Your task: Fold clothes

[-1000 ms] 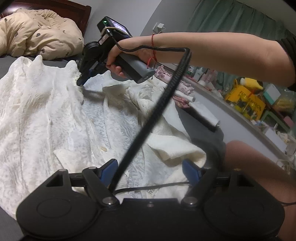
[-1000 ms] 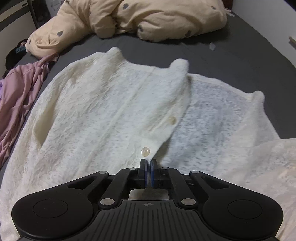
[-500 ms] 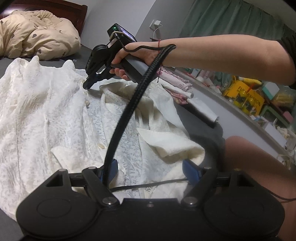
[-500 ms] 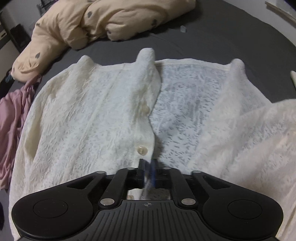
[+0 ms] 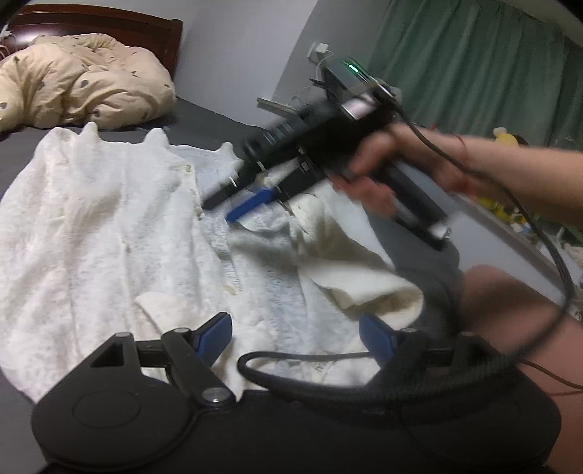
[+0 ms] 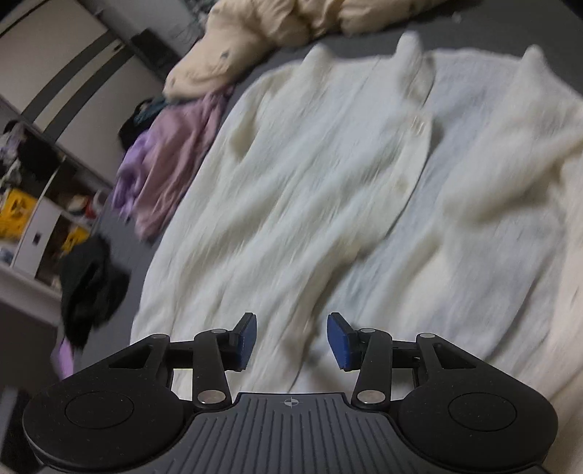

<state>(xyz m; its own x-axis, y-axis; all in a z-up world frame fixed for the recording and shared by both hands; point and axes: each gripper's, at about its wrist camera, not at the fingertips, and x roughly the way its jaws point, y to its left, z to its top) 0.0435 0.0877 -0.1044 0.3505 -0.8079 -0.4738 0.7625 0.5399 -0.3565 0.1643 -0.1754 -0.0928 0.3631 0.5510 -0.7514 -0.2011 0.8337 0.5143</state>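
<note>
My right gripper (image 6: 291, 337) blurs above the white lace cardigan (image 6: 309, 189), jaws opening, empty. My left gripper (image 5: 295, 337) stands wide, empty; cable crosses it.

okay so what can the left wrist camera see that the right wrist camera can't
Only the left wrist view shows the right gripper from outside, its jaws opening with nothing between them, the hand holding it, a green curtain and the headboard. Only the right wrist view shows the purple garment and black clothing. Both show the white cardigan and beige duvet.
</note>
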